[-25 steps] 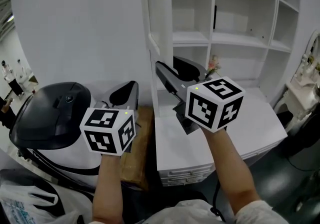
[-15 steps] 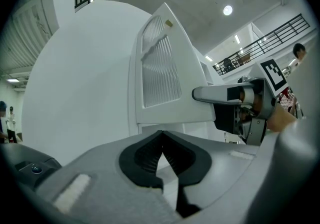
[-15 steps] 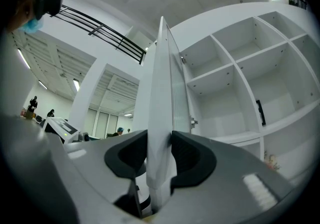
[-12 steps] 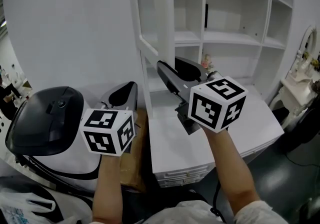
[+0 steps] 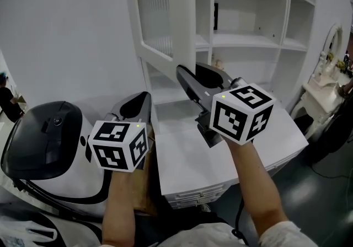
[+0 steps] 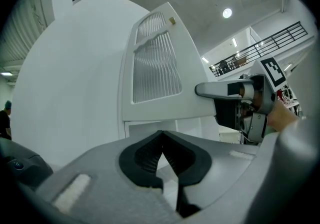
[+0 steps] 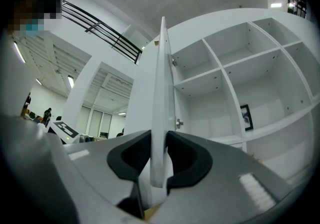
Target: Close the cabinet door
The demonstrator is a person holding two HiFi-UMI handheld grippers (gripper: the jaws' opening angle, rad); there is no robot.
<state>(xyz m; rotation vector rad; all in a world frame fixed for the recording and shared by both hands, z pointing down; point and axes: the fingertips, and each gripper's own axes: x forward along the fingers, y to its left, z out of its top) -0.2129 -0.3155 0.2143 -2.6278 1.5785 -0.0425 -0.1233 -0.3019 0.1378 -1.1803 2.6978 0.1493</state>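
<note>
The white cabinet door [image 5: 162,14] with a ribbed pane stands open, hinged on the shelf unit's left side; its face also shows in the left gripper view [image 6: 155,68]. My right gripper [image 5: 196,70] reaches the door's lower free edge. In the right gripper view the door [image 7: 162,93] stands edge-on between the jaws, and my right gripper [image 7: 159,150] is closing, its pads touching both faces. My left gripper [image 5: 135,103] hangs left of the door, apart from it. It is shut [image 6: 162,152] with nothing held. The right gripper's finger [image 6: 220,89] shows beside the door there.
A white shelf unit [image 5: 248,42] with open compartments rises over a white desk top [image 5: 220,155] with drawers below. A black domed device [image 5: 47,138] sits at the left, a brown box [image 5: 144,199] under my left hand, a white side table [image 5: 325,83] at the right.
The door and shelves have shifted left in the head view, and more of the door's ribbed face shows. Both grippers moved along with the view; the black device has slid left.
</note>
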